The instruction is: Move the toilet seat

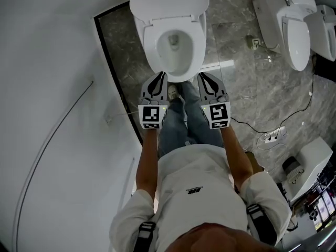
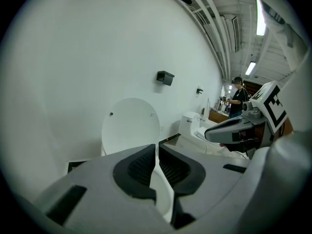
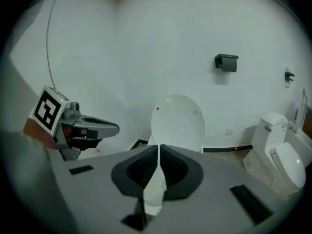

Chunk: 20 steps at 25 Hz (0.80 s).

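A white toilet stands against the wall with its lid [image 1: 169,1] raised and its seat ring [image 1: 153,49] lying on the bowl. My left gripper [image 1: 161,74] and right gripper [image 1: 201,75] hang side by side just in front of the bowl's front rim, both shut with nothing between the jaws. In the left gripper view the shut left gripper [image 2: 157,146] points at the upright lid [image 2: 130,126], with the right gripper [image 2: 239,128] beside it. In the right gripper view the right gripper [image 3: 159,146] faces the same lid [image 3: 178,123], the left gripper [image 3: 92,128] to its left.
Two more white toilets [image 1: 294,30] stand at the right on the marble floor. A power strip with a cable [image 1: 270,136] and a white box [image 1: 310,164] lie at the lower right. A black fixture [image 3: 227,62] hangs on the wall. A person [image 2: 239,95] stands far off.
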{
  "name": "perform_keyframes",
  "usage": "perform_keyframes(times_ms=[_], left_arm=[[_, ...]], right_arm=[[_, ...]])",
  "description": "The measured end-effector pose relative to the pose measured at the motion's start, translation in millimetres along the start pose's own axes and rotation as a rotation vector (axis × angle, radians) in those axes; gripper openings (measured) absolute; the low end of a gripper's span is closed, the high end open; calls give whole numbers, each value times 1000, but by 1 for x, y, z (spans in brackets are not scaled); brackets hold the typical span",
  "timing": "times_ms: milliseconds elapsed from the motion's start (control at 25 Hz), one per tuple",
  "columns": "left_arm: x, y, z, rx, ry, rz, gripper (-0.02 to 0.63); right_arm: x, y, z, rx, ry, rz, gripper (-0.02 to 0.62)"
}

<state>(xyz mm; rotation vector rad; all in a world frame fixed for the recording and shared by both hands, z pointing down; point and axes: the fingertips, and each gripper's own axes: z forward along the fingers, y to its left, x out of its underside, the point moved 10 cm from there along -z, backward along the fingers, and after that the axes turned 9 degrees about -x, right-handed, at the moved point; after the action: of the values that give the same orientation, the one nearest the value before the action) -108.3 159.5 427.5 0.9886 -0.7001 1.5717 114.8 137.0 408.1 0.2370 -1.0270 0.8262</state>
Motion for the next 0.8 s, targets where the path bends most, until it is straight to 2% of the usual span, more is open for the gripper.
perform_keyframes(times_ms=[360,640,800], left_arm=[[33,5,27,-30,60,-73,35],[49,17,42,-92,104,-77,35],[67,17,53,-95,132,-93,37]], right_arm=[[35,-21,28,-7,79,59,35],[57,-32,45,-29,120,72,35],[69,-40,56,-38,141,96,36]])
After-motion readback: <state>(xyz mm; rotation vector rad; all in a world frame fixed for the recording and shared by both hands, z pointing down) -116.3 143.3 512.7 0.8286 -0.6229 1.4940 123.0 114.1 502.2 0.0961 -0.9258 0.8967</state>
